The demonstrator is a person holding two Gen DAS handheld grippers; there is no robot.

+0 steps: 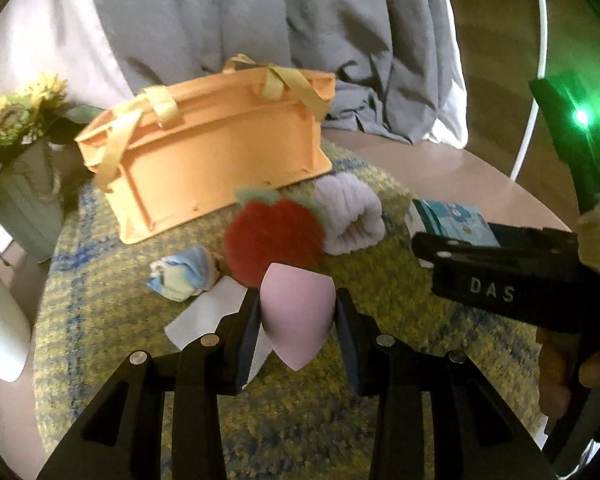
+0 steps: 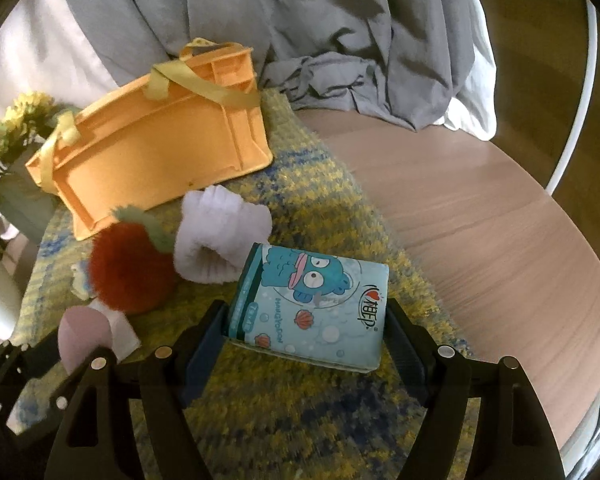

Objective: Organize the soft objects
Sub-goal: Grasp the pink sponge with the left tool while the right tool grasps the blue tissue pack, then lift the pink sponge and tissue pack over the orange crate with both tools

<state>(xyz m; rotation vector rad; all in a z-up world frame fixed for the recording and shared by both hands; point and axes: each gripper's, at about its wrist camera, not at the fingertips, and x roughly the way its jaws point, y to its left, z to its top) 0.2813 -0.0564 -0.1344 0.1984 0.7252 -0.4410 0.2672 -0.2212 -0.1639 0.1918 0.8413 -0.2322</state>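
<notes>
Orange basket (image 1: 204, 152) stands upper left on the yellow rug (image 1: 380, 280). Only the right wrist view shows the whole tissue pack (image 2: 316, 304), lower centre, clamped by the right gripper (image 2: 306, 334). Pink sponge (image 1: 296, 312), its base hidden, sits clamped between the left gripper's (image 1: 296, 320) fingers.

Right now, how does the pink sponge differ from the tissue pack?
The pink sponge is plain and egg-shaped with a pointed end; the tissue pack is blue, boxy and printed with a cartoon. The sponge sits between the left gripper fingers, which are closed narrowly on it; the pack fills the wide gap of the right gripper. Whether the pack is off the rug is unclear. Each is held in a gripper over the rug.
</notes>
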